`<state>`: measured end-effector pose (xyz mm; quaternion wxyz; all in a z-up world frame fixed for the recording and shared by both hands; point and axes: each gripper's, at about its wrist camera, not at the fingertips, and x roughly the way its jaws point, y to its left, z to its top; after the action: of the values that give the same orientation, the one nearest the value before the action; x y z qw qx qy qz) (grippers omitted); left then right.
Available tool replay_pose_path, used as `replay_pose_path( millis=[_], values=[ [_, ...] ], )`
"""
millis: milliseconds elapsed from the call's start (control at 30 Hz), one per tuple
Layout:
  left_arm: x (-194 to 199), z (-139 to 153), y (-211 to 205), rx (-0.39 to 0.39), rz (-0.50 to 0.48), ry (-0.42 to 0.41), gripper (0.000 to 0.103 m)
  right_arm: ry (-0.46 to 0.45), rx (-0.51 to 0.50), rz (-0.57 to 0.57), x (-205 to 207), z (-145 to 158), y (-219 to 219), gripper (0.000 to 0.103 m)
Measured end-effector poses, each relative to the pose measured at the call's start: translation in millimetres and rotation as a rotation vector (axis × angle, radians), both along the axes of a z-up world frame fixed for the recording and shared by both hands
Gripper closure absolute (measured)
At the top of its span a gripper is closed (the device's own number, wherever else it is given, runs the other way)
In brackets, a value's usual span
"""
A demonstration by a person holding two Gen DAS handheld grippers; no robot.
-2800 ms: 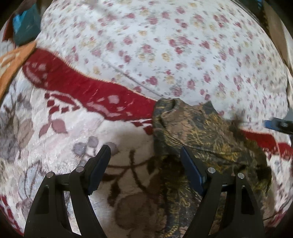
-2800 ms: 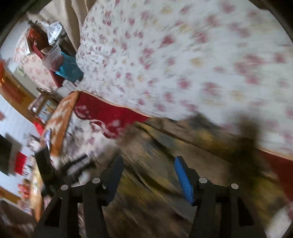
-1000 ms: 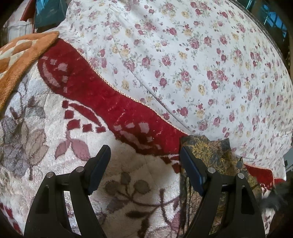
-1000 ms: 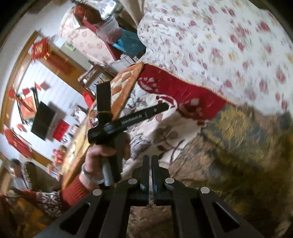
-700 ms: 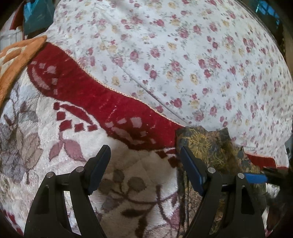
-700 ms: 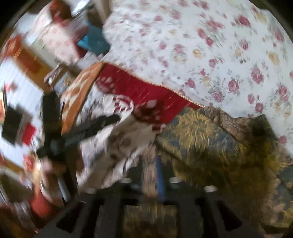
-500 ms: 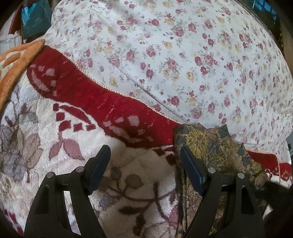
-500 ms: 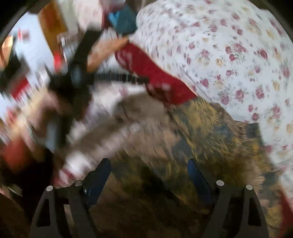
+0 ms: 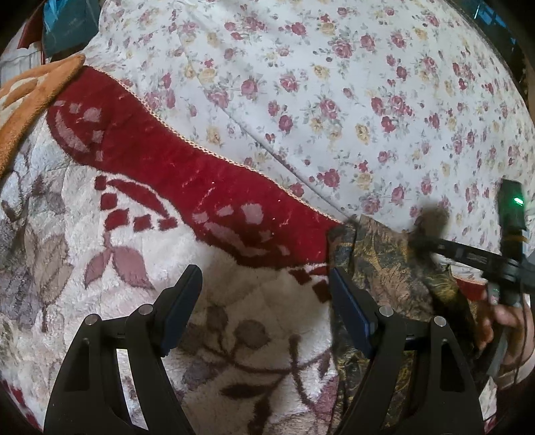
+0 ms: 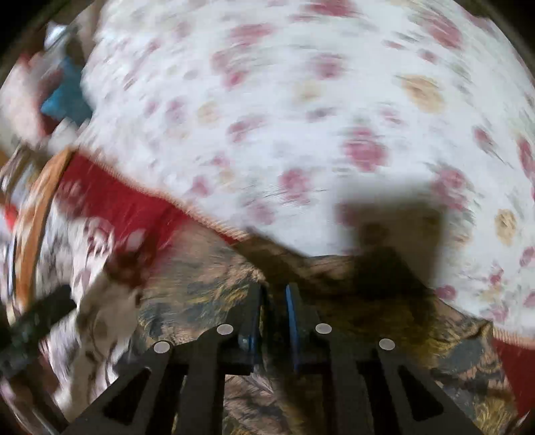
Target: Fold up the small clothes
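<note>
No legible text, labels or numbers in either of my wrist views. The right wrist view is motion-blurred throughout.

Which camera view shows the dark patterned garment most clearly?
The left wrist view: the dark patterned garment is sharp there, though partly behind a finger. The right wrist view shows more of its cloth, but blurred.

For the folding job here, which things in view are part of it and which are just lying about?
Part of the job:
- dark gold-patterned garment
- right gripper, its fingers just closing, garment cloth between them
- left gripper, open beside the garment

Lying about:
- red and white plush blanket
- floral sheet
- orange blanket
- teal bag
</note>
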<state>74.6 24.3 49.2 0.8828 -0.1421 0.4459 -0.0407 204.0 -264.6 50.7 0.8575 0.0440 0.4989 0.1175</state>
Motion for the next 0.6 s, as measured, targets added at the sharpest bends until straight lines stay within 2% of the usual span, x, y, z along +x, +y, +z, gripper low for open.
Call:
replay_pose_path(
  millis=[33,67,133,267,333,400,533,600],
  values=[
    [0,1,-2,-0.003,-0.011,-0.004,0.024,-0.022,0.019,0.011,-11,7,-6,0.075],
    [-1,1,-5,-0.004,-0.020,-0.007,0.024,-0.039,0.024,0.019,-30,17,-13,0.055],
    [-2,3,-16,-0.002,-0.056,-0.022,0.024,-0.065,0.020,0.016,-62,30,-28,0.041],
    [0,6,-40,-0.050,-0.143,-0.056,0.024,-0.109,0.020,-0.051,-140,52,-78,0.038],
    [8,5,-56,0.002,-0.169,-0.079,0.024,-0.109,0.013,-0.094,-169,50,-101,0.032],
    [18,2,-73,0.042,-0.206,-0.083,0.024,-0.101,-0.016,-0.127,-194,46,-119,0.032],
    [40,-21,-93,0.063,-0.271,-0.017,0.025,-0.123,-0.084,-0.153,-228,39,-144,0.027],
    [46,-32,-94,0.059,-0.277,0.014,0.033,-0.112,-0.096,-0.149,-240,33,-155,0.026]
  ],
)
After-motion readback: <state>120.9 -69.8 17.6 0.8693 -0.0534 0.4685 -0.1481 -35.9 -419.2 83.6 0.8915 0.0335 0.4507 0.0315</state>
